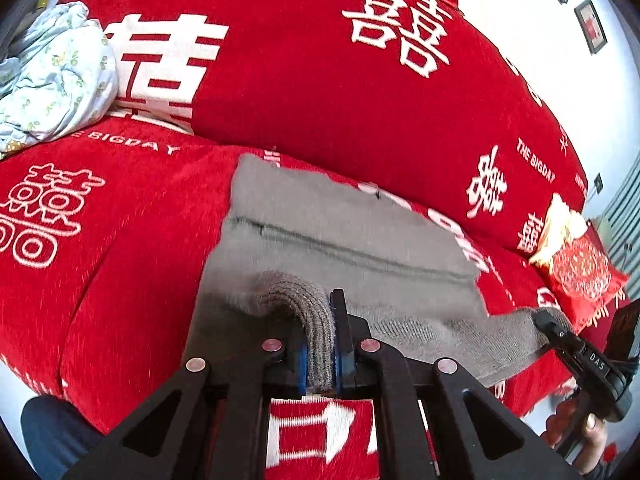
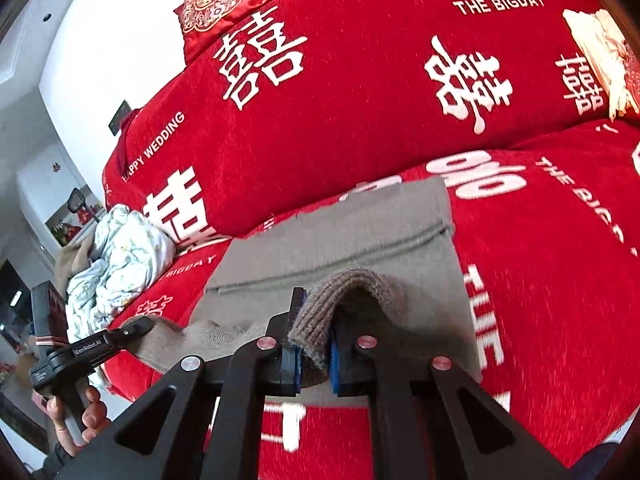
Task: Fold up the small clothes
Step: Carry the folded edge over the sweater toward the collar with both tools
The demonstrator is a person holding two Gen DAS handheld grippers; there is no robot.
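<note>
On the red sofa cover (image 1: 140,240), 2 grippers pinch a grey garment (image 1: 340,236).

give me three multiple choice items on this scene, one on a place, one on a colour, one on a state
1. Where does the crumpled light blue cloth lie?
A. on the grey garment
B. on the sofa seat, off to the side of the grey garment
C. on the floor

2. What colour is the sofa cover?
A. red with white writing
B. plain blue
C. green with stripes

3. How do the two grippers stand?
A. both open above the garment
B. one open, one shut
C. both shut on the garment's ribbed edge

Answers:
1 B: the light blue cloth sits on the seat apart from the grey garment.
2 A: the sofa cover is red with white characters.
3 C: the left gripper and the right gripper each pinch the ribbed edge.
</note>
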